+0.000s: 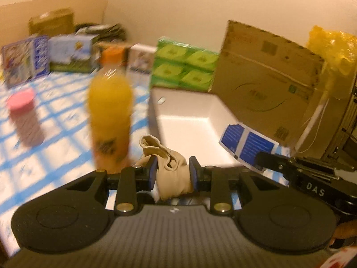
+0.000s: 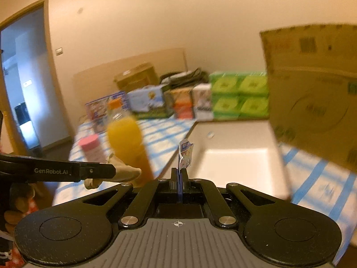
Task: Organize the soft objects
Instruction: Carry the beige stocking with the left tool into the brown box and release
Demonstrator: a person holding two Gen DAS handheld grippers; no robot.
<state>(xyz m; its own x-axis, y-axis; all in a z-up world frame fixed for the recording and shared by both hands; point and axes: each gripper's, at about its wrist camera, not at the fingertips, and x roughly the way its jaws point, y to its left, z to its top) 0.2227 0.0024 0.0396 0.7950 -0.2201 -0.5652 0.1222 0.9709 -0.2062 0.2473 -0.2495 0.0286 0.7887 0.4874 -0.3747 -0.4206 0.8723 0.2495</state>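
Observation:
My left gripper is shut on a beige cloth glove, held above the table's blue-checked cloth just left of a white foam box. It also shows from the side in the right wrist view, the glove sticking out of it. My right gripper is shut on a thin blue-and-white packet, held edge-on near the box's front left corner. In the left wrist view the packet hangs over the box's right side, held by the right gripper.
An orange juice bottle and a pink-capped jar stand left of the box. A brown cardboard box stands to the right. Green tissue packs and several cartons line the back wall. A yellow bag is far right.

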